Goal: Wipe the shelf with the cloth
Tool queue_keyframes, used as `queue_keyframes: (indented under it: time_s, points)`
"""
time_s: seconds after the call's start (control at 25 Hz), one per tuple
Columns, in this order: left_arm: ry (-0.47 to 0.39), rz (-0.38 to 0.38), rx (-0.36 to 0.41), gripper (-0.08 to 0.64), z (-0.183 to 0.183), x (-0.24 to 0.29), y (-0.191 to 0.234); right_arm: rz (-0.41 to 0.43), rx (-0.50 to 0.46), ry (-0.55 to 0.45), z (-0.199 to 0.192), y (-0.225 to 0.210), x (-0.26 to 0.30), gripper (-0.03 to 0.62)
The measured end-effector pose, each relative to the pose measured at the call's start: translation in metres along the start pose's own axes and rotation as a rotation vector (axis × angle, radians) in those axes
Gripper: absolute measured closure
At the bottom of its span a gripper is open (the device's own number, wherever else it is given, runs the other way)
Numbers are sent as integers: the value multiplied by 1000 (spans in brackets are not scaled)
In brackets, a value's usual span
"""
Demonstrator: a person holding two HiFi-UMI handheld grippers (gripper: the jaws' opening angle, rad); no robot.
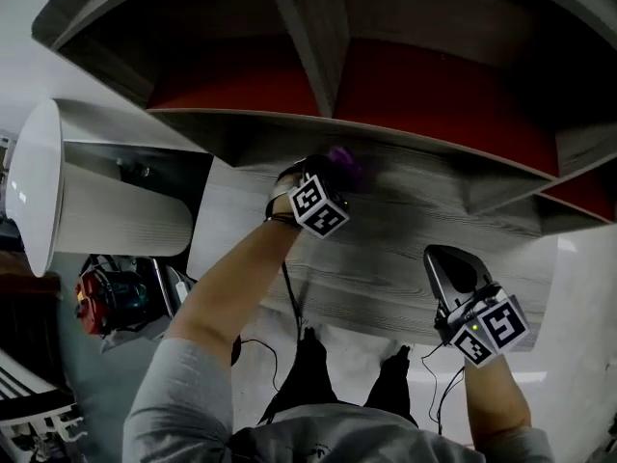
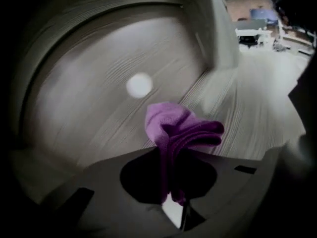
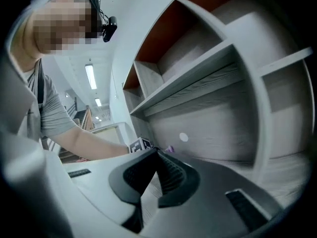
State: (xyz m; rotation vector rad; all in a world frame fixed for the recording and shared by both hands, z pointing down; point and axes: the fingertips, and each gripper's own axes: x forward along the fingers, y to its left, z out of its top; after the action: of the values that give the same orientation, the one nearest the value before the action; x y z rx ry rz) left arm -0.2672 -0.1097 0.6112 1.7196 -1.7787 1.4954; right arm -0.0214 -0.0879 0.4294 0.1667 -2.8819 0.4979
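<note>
**A:** What's nearest?

**B:** The person's grey sleeve [image 1: 183,394], with cables hanging below. Just beyond, on the right, the right gripper [image 3: 157,155] hovers at the near edge of the shelf [image 1: 405,225]. Its jaws are pressed together at the tips and nothing sits between them.

**A:** And the left one?

**B:** It is farther in and to the left, at the end of a bare forearm. The left gripper [image 2: 172,182] is clenched on the cloth [image 2: 181,128], a purple one bunched into folds that stick out past the jaws.

**A:** Where is the cloth on the shelf?

**B:** It is over the grey wood-grain board, towards the far side and close to the back panel. I can't tell whether it presses on the wood.

**A:** What's past it?

**B:** The back panel has a small white round spot [image 2: 139,85] on it. The compartments above have red back panels [image 1: 434,95], split by a grey divider [image 1: 308,27]. Far left stands a white cabinet [image 1: 106,201].
</note>
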Motion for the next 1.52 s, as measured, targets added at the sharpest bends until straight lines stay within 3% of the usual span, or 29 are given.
queue_keyframes:
  time_s: [0.08, 0.2, 0.32, 0.44, 0.56, 0.64, 0.88, 1.0, 1.08, 1.2, 1.32, 1.44, 1.52]
  points:
    - [110, 95, -32, 488, -81, -19, 54, 50, -6, 9, 3, 32, 34, 571]
    - [226, 186, -48, 488, -157, -36, 101, 109, -17, 29, 7, 71, 76, 571]
    - [303, 228, -37, 488, -200, -31, 120, 145, -27, 42, 11, 96, 101, 571]
    - [319, 232, 22, 488, -205, -20, 120, 146, -23, 44, 9, 105, 108, 571]
    - [323, 192, 87, 489, -180, -8, 101, 117, -8, 44, 2, 94, 95, 571]
    - [299, 141, 141, 491, -141, -1, 71, 89, 9, 38, -1, 75, 74, 571]
    - [115, -20, 419, 491, 64, 25, -92, -82, 86, -16, -16, -7, -45, 571]
    - [38, -67, 495, 489, 150, 27, -169, -166, 127, -36, -24, -45, -117, 571]
    - [16, -88, 509, 489, 183, 27, -201, -209, 144, -53, -28, -63, -160, 571]
    - [-9, -98, 477, 489, 205, 26, -223, -237, 144, -63, -31, -78, -204, 571]
    - [-38, -95, 460, 488, 205, 19, -226, -216, 126, -50, -31, -77, -217, 571]
    - [-36, -88, 423, 487, 180, 8, -201, -174, 96, -46, -23, -64, -204, 571]
    - [-19, -69, 345, 488, 150, 0, -167, -141, 80, -40, -20, -50, -184, 571]
